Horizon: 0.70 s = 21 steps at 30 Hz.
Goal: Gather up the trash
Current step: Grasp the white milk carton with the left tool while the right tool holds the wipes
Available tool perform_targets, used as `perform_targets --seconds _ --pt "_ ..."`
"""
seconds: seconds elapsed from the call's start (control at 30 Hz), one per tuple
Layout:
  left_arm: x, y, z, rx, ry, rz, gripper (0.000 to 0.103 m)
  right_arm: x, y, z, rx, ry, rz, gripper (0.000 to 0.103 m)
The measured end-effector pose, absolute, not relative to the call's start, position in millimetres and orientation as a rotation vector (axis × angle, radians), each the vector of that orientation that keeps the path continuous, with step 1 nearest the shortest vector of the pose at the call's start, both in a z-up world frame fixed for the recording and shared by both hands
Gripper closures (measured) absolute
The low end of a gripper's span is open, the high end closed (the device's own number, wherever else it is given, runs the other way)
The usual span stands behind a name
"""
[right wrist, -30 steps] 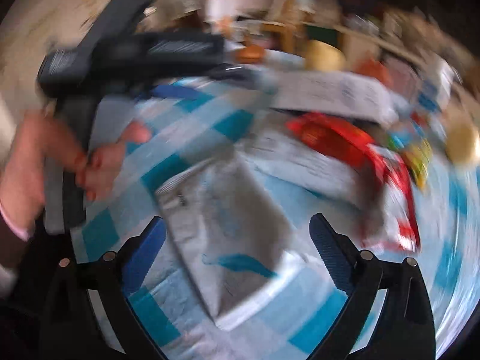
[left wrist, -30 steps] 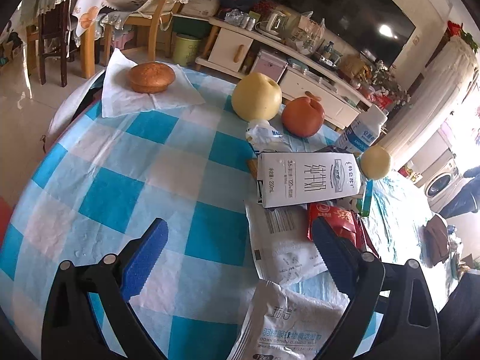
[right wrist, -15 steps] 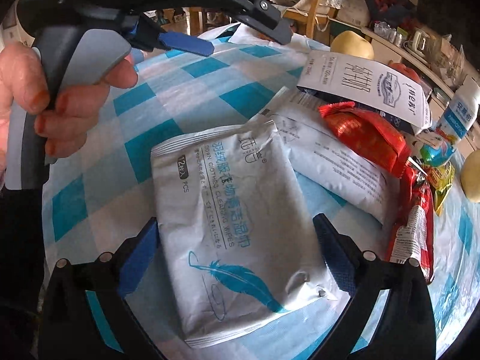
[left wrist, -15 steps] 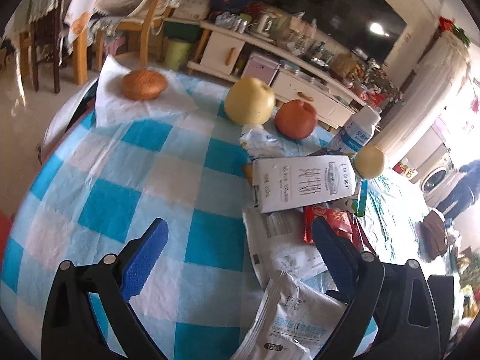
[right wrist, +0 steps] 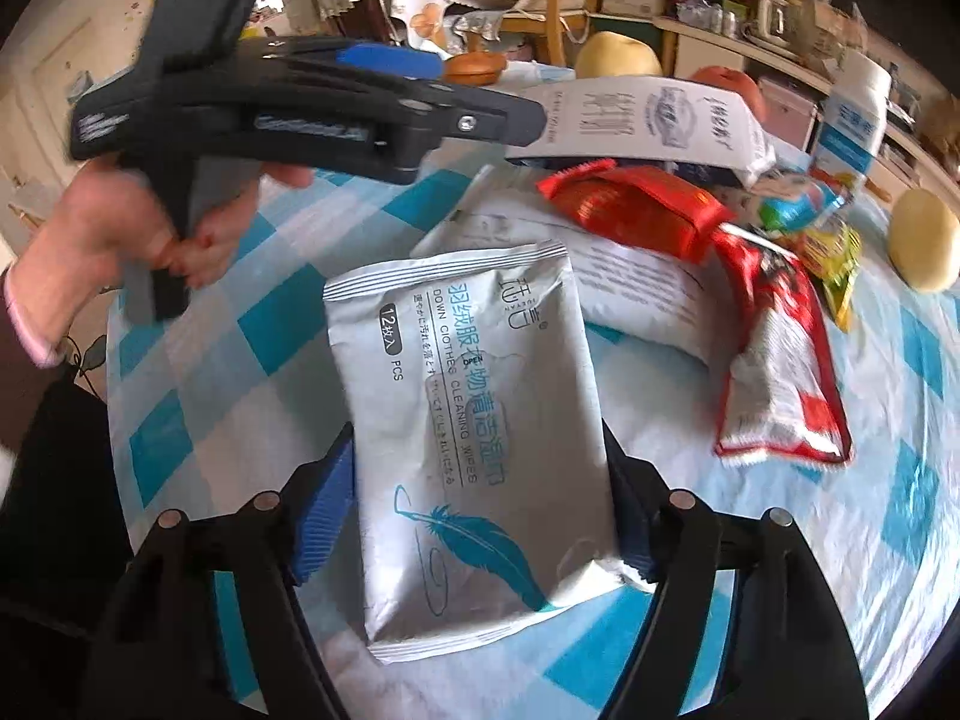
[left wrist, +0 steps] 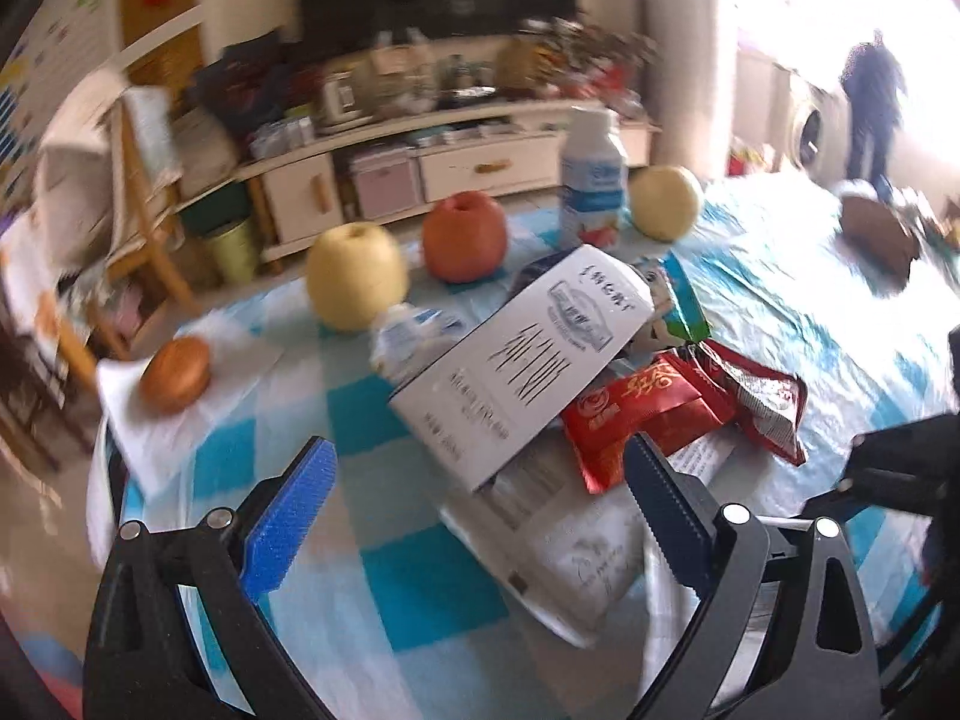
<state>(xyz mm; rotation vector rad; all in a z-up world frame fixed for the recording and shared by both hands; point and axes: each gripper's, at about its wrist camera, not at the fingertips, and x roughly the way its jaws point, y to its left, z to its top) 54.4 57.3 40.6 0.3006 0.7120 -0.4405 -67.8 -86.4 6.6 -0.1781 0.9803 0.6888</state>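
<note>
A grey wipes pouch (right wrist: pixel 480 420) with a blue feather lies flat on the blue-checked tablecloth (right wrist: pixel 198 330). My right gripper (right wrist: pixel 480 510) is open, its fingers on either side of the pouch's near end. My left gripper (left wrist: pixel 480 510) is open and empty above a white mailer bag (left wrist: pixel 576 558); it also shows in the right wrist view (right wrist: pixel 384 90). A white milk carton (left wrist: pixel 522 360), red snack wrappers (left wrist: pixel 648 408) and a crumpled plastic bottle (left wrist: pixel 408 330) lie beyond it. The carton (right wrist: pixel 648 120) and red wrappers (right wrist: pixel 774 360) also show in the right wrist view.
Two yellow pears (left wrist: pixel 357 276), a red apple (left wrist: pixel 465 237), a white bottle (left wrist: pixel 591 186) and a bun on a napkin (left wrist: pixel 177 366) stand on the table. A brown object (left wrist: pixel 876 228) lies far right. Chairs and a cluttered cabinet stand behind.
My left gripper has swung right and lower toward the carton and mailer. My right gripper has moved forward, so the wipes pouch now sits between its fingers.
</note>
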Motion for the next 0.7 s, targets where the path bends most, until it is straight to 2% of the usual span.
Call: perform_targets --seconds 0.2,0.5,0.57,0.63,0.7 --pt "83.7 28.5 29.5 0.521 0.755 -0.499 0.008 -69.9 -103.8 8.0 -0.13 1.009 0.665 0.03" --pt "115.6 6.5 13.4 0.573 0.817 -0.537 0.009 -67.9 -110.1 9.9 -0.084 1.023 0.672 0.029" --pt "117.4 4.4 13.1 0.548 0.805 -0.529 0.018 -66.0 -111.2 9.4 -0.071 1.024 0.675 0.029" --pt "115.3 1.4 15.2 0.549 0.776 -0.477 0.037 -65.3 -114.0 9.9 -0.057 1.023 0.677 0.029" --pt "114.4 0.3 16.4 0.522 0.781 -0.444 0.041 -65.7 -114.4 9.9 -0.057 1.02 0.674 0.029"
